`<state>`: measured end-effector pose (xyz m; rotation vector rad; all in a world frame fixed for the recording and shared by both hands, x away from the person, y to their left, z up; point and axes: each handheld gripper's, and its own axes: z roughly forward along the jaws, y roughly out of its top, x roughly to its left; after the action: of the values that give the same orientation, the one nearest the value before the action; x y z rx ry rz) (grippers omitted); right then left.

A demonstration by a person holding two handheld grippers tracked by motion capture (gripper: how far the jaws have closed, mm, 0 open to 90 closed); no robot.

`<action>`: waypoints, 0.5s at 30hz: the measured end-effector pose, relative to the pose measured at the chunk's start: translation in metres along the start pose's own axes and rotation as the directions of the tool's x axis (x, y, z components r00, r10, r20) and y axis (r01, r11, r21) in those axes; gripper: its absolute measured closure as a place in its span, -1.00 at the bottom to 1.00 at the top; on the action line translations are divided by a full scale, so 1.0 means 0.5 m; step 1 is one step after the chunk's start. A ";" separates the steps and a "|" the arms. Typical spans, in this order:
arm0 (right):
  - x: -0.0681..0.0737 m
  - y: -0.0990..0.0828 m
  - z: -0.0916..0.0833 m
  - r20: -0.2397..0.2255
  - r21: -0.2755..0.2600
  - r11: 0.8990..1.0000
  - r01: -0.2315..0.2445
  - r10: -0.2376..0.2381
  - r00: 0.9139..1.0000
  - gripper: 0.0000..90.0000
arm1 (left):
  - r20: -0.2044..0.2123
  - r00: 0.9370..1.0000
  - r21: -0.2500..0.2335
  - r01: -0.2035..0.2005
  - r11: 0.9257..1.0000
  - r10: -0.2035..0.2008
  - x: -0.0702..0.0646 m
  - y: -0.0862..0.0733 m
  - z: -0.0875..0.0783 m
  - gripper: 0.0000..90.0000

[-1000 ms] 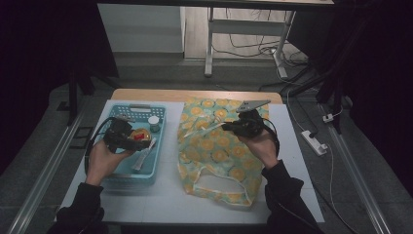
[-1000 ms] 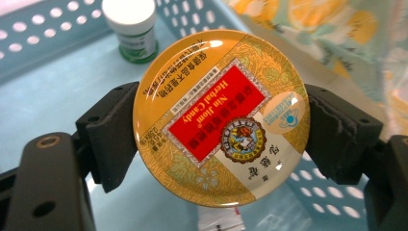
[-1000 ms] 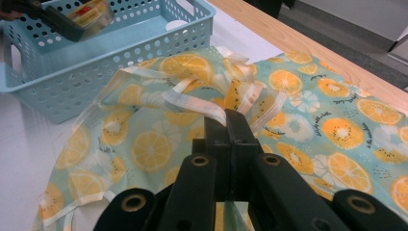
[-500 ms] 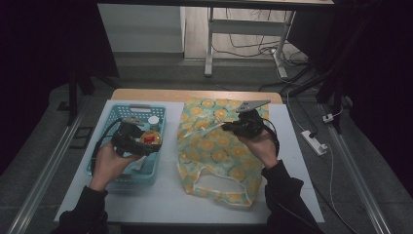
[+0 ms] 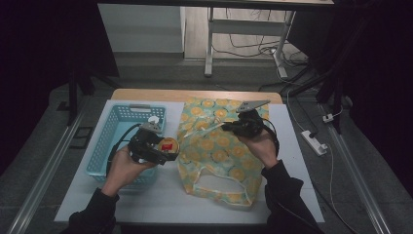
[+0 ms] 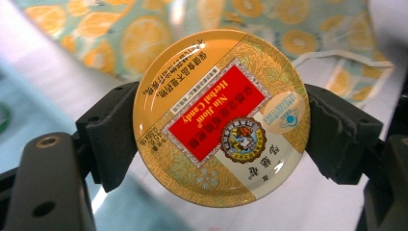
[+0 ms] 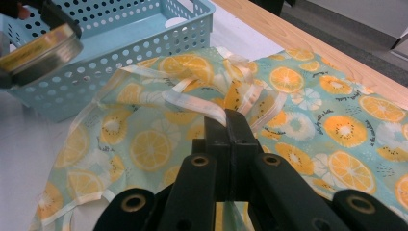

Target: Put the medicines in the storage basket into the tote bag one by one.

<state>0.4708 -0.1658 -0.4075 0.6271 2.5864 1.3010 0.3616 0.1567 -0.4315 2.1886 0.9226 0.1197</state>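
A round gold candy tin (image 6: pixel 220 118) with a red label sits edge-on between the black pads of my left gripper (image 6: pixel 220 159), which is shut on it. In the high view the tin (image 5: pixel 169 145) hangs over the right rim of the blue basket (image 5: pixel 117 131), close to the orange-print cloth bag (image 5: pixel 219 156). My right gripper (image 7: pixel 229 120) is shut on the bag's pale strap (image 7: pixel 192 102) and holds it up off the bag's body (image 7: pixel 337 120). From the right gripper view the tin (image 7: pixel 41 48) shows at far left, above the basket (image 7: pixel 144 43).
A white-capped item (image 5: pixel 153 120) lies in the basket's far end. The bag's lower handle loop (image 5: pixel 214 184) lies flat near the front of the white table top (image 5: pixel 160 200). A wooden strip (image 5: pixel 195 94) edges the far side. A power strip (image 5: pixel 314 142) lies on the floor at right.
My left hand has carried the tin rightward and a little up, from over the basket's middle to its right rim beside the bag. The right hand holds still.
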 end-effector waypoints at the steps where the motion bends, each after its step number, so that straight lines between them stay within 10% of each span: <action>1: 0.000 0.000 0.000 -0.001 -0.001 1.000 -0.001 0.001 1.000 1.00 | 0.010 1.000 0.003 -0.006 1.000 0.006 -0.004 0.002 0.004 -0.55; 15: -0.003 -0.001 -0.003 -0.015 -0.013 1.000 -0.005 0.005 1.000 1.00 | 0.066 0.997 0.010 -0.046 0.999 0.045 -0.043 0.037 0.059 -0.55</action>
<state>0.4716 -0.1680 -0.4070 0.6247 2.5884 1.3279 0.3671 0.1163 -0.4363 2.2110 0.8396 0.0644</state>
